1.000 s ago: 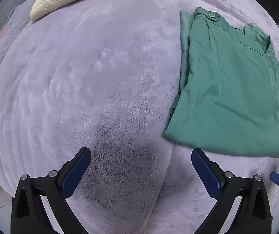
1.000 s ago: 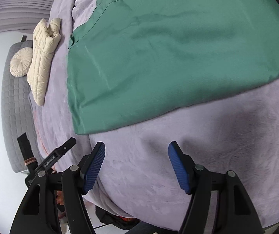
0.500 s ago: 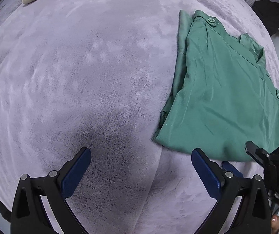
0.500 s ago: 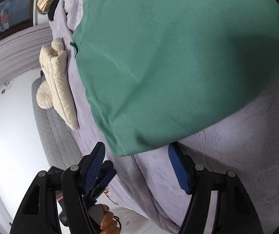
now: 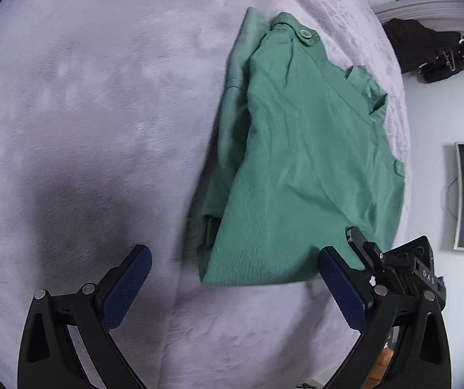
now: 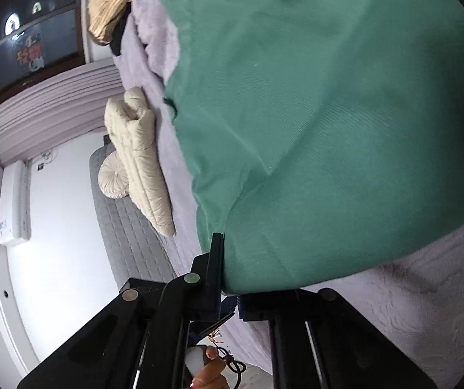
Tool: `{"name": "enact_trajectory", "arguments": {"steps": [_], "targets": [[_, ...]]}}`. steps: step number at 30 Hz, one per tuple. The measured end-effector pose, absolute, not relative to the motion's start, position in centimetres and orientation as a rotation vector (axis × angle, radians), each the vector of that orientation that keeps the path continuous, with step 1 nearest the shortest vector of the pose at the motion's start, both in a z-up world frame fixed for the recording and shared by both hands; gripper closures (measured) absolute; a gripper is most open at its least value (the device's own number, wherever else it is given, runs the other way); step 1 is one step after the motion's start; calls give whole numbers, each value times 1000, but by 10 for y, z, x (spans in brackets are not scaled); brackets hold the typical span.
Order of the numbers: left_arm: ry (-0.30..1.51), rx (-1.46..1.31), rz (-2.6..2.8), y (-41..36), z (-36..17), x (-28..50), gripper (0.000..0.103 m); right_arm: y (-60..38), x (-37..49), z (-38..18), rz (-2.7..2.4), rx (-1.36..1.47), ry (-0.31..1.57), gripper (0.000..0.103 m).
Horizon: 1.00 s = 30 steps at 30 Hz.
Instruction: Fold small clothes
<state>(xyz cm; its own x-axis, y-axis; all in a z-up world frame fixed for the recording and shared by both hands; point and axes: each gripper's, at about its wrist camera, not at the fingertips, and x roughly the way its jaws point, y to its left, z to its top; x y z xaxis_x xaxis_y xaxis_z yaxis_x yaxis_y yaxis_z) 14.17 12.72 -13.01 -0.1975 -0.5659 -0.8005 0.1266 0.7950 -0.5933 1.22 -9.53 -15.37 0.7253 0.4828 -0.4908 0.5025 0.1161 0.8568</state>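
Observation:
A green buttoned garment [image 5: 300, 165] lies partly folded on the lilac plush bed cover [image 5: 86, 113]. My left gripper [image 5: 235, 285] is open, its blue pads straddling the garment's near left corner just above the cover. My right gripper [image 5: 390, 259] shows at the garment's near right corner in the left wrist view. In the right wrist view the right gripper [image 6: 228, 288] is shut on the green garment's [image 6: 329, 129] near hem, and the cloth lifts and fills most of the view.
A cream quilted jacket [image 6: 144, 162] and a round cream cushion [image 6: 112, 181] lie further up the bed. A tan garment [image 6: 108, 3] lies at the far end. Black clothes [image 5: 433, 52] hang past the bed's right edge. The grey mattress side [image 6: 131, 236] drops to the floor.
My right gripper closed on the garment's near hem and raised it. My left gripper moved right, toward the garment's near left corner, still open.

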Motion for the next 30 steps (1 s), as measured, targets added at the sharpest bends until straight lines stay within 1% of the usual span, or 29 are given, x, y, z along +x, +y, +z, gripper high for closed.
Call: {"name": "enact_trajectory", "arguments": {"steps": [6,11,13,14,15,17,18,19,20,21,22,23,24,25,27,29,30], "targets": [[1670,-461,-747,91,-141,183,0,-104,22,-124,35,1397,835,96],[1663,-344,-767,41,-148,210,0,-95,20,-133,37,1347,915,96],[1652,-252,-739,27,-149,211,6,-93,5,-139,35,1333,976,96],[1647,-197,-717,23,-150,209,19,-92,-1,-141,35,1321,1022,94],[1643,-123,-684,18,-152,207,36,-90,-7,-143,39,1299,1082,92],[1631,-43,-658,17,-154,202,51,-91,-18,-136,34,1212,1178,90],[1622,-38,-660,19,-153,202,57,-95,-26,-129,28,1162,1203,83],[1615,-45,-665,20,-151,202,60,-101,-34,-122,14,1116,1208,76],[1608,-50,-667,24,-149,202,65,-111,-40,-112,-15,1068,1195,57],[1604,-54,-665,26,-146,202,69,-122,-43,-102,-50,1030,1169,55],[1597,-55,-664,27,-144,202,71,-133,-45,-93,-84,993,1134,55],[1584,-49,-663,27,-141,201,75,-144,-47,-84,-122,950,1098,65],[1572,-38,-659,30,-138,199,76,-155,-47,-76,-154,908,1063,94],[1562,-26,-655,29,-135,198,79,-165,-41,-71,-198,856,1047,101],[1533,-10,-653,25,-126,193,85,-179,-26,-69,-268,756,1028,101],[1508,-21,-660,19,-117,193,86,-187,-12,-82,-290,710,1036,101],[1496,-36,-669,18,-110,191,88,-190,-7,-95,-286,732,1056,101]]}}
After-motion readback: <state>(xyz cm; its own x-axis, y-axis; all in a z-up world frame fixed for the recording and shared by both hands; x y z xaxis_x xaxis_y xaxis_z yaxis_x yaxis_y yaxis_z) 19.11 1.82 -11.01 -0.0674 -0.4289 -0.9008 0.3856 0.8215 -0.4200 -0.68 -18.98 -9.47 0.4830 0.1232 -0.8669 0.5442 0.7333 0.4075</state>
